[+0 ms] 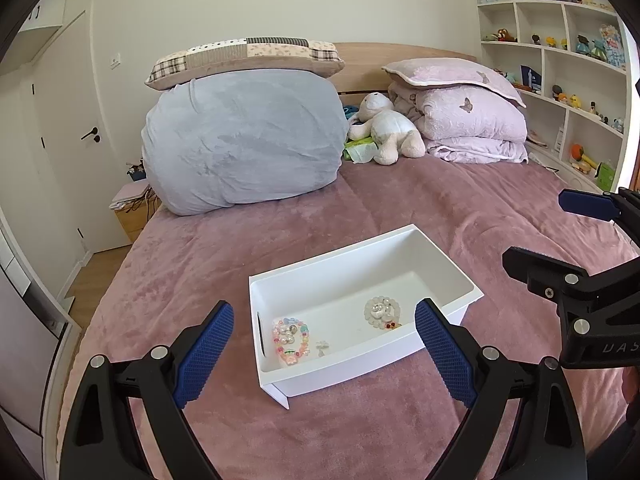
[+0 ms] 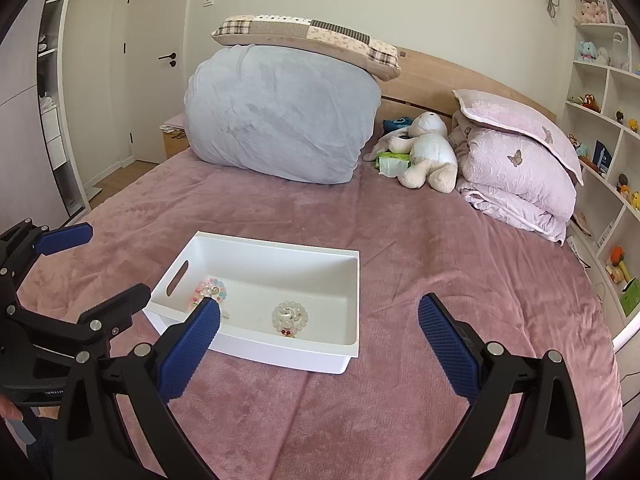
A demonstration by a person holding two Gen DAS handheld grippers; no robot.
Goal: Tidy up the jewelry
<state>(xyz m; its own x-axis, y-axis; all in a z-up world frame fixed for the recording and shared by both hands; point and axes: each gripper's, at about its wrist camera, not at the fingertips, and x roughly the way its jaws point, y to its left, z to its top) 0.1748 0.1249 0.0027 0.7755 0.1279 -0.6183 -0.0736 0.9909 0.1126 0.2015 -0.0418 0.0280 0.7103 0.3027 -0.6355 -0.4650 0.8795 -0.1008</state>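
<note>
Where the pink bedspread (image 1: 400, 200) lies flat at the near middle of the bed, the white bin (image 1: 320, 276) sits open-topped, a slot handle cut in its left end wall. Inside, on the bin floor: a pastel bead bracelet (image 1: 291, 340) at the left end near the handle, with pearly pieces inside its loop; a small pale piece (image 1: 322, 347) just right of it, too small to tell what it is; a frosted white bead bracelet (image 1: 382, 311) toward the right end, again with pearly bits at its centre and a small red piece touching its near edge. The two bracelets lie well apart.

My left gripper (image 1: 324, 352) hangs above the bin's near side, fingers spread wide, nothing between the blue pads (image 1: 204, 354). My right gripper (image 2: 320, 350) is just to the right of it, over the bin's near right corner and the bedspread, equally wide apart and empty. From the right wrist view its left pad (image 2: 188, 354) covers part of the bin's near wall and the edge of the pastel bracelet (image 2: 211, 289); whether it touches anything I cannot tell.

Farther off, at the head of the bed: a big grey-blue bundle (image 1: 244, 140) on the left with a patchwork pillow (image 1: 244, 60) on top, a cream plush toy (image 1: 386, 128) in the middle, folded lilac bedding (image 1: 472, 128) on the right. White shelves of small toys (image 1: 560, 60) stand along the right wall; a door (image 1: 68, 132) on the left.
</note>
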